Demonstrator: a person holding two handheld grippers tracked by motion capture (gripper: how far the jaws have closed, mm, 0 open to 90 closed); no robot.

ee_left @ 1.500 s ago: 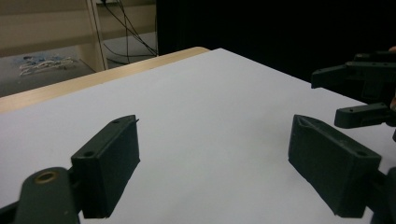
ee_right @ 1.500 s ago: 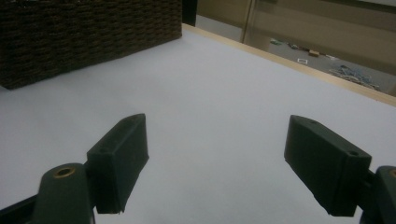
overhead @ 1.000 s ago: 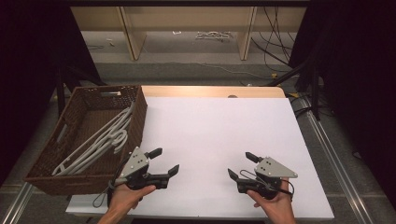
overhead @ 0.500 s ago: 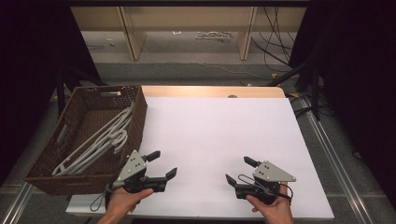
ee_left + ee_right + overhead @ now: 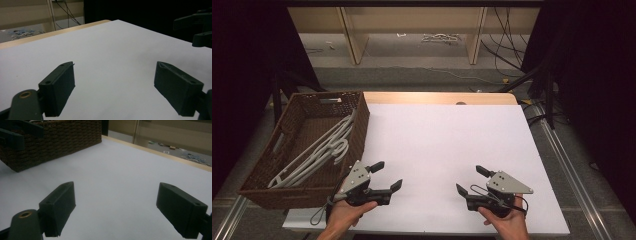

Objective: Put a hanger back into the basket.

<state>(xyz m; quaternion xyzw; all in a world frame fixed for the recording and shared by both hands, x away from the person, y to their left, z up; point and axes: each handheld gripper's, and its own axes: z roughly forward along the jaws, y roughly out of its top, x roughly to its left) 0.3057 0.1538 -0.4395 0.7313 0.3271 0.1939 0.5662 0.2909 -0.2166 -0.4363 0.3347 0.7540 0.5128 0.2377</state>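
The table [image 5: 447, 140] in front of you is a wide white sheet with nothing lying on it between your grippers. At its left edge sits the wicker basket [image 5: 357, 135], long side running near to far, and inside it lies a bundle of pale hangers [image 5: 319, 152], their long axis slanting from near-left to far-right, hooks toward the far end as far as can be told.

Your left gripper [image 5: 384, 176] hovers at the near edge, just beside the basket's near-right corner, jaws spread wide with only white sheet between them, as the left gripper view confirms. Your right gripper [image 5: 471, 180] hangs well apart to the right, also near the near edge, jaws likewise spread and holding nothing; its view looks across the sheet to the basket wall [image 5: 50, 142].

The hangers lie left and far of both grippers, behind the basket's right wall. Your left hand is plainly the nearer one, so the reach probably falls to it: up over the rim, then down along that slanting axis.
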